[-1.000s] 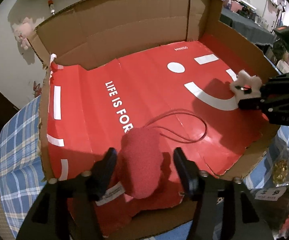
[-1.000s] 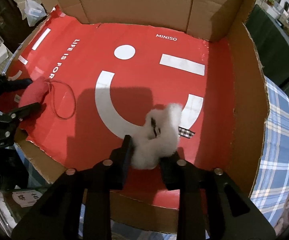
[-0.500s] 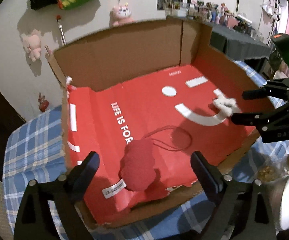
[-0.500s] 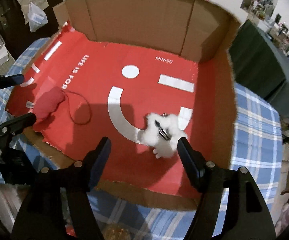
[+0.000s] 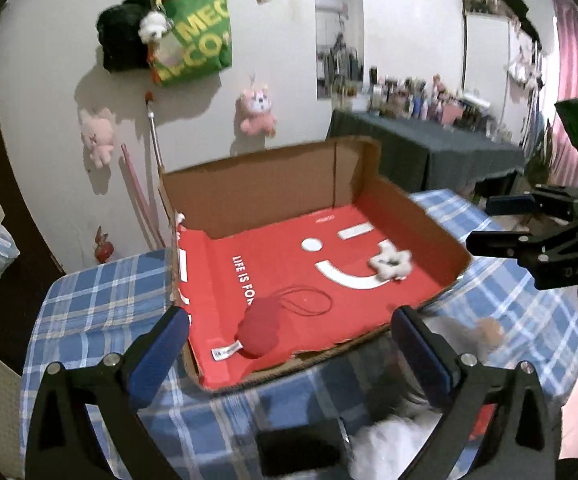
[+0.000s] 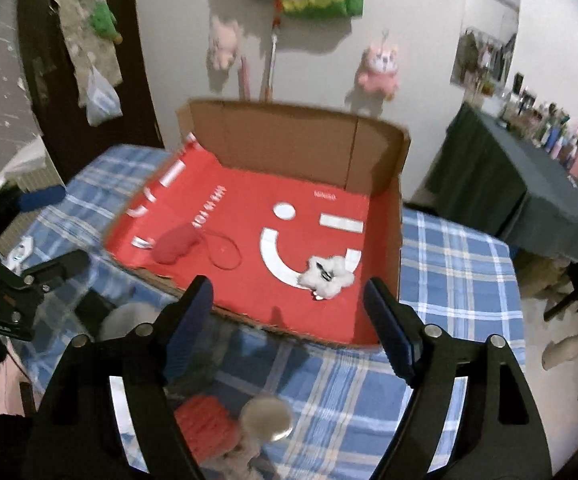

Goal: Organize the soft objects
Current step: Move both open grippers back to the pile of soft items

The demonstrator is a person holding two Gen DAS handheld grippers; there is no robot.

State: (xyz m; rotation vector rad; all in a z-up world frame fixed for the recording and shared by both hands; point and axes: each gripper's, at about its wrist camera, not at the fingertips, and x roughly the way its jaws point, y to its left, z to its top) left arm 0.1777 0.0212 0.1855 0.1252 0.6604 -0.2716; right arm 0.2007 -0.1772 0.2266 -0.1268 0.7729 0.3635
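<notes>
Left gripper [image 5: 289,344]: held wide apart, nothing grasped.
Right gripper [image 6: 289,320]: spread wide, nothing grasped.
Red plush [image 5: 259,334]: laid in cardboard box [image 5: 273,184].
White plush [image 5: 391,264]: laid on the smile print.

One box [image 5: 421,216]. Two soft toys in it: one red [image 5: 263,330], one white [image 5: 392,263]. Two pink toys on the wall [image 5: 257,114].

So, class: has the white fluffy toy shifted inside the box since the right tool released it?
No. The white fluffy toy sits on the smile's right end, as before.
</notes>
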